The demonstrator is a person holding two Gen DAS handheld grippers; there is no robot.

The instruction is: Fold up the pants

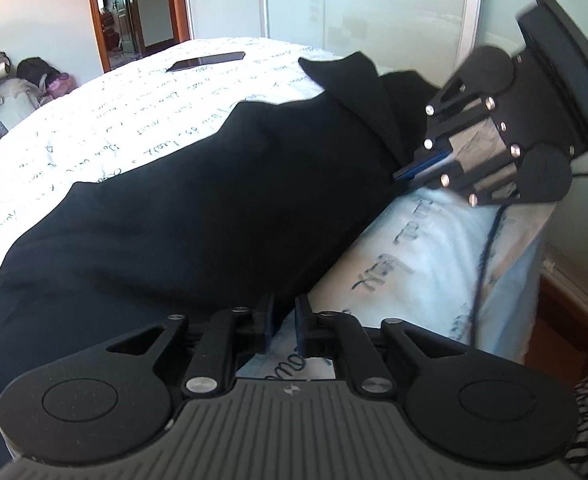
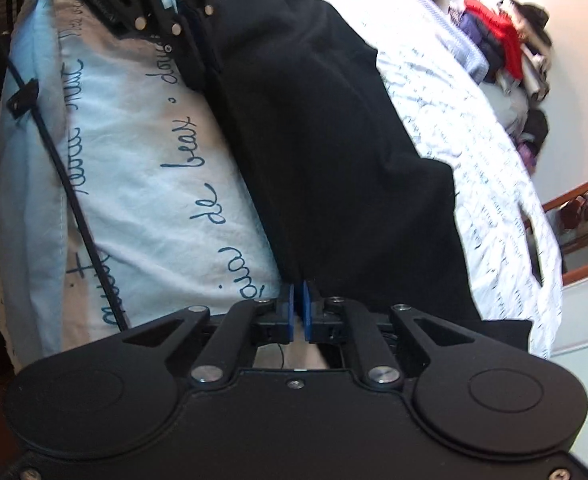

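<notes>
Black pants (image 1: pixel 198 208) lie stretched along the edge of a bed with a white, script-printed cover (image 1: pixel 94 136). My left gripper (image 1: pixel 284 326) is shut on the near edge of the pants. My right gripper (image 1: pixel 404 176) shows in the left wrist view at the far end, shut on the pants edge there. In the right wrist view the pants (image 2: pixel 334 160) run away from my right gripper (image 2: pixel 298 308), whose blue pads pinch the fabric edge. The left gripper (image 2: pixel 192 36) shows at the top of that view, also on the pants edge.
A dark phone (image 1: pixel 206 61) lies on the far part of the bed. The light blue bed side (image 1: pixel 426 264) drops off beside the pants. A pile of clothes (image 2: pixel 502 48) sits by the wall. A wooden door frame (image 1: pixel 98 12) and glass wardrobe doors (image 1: pixel 366 4) stand behind.
</notes>
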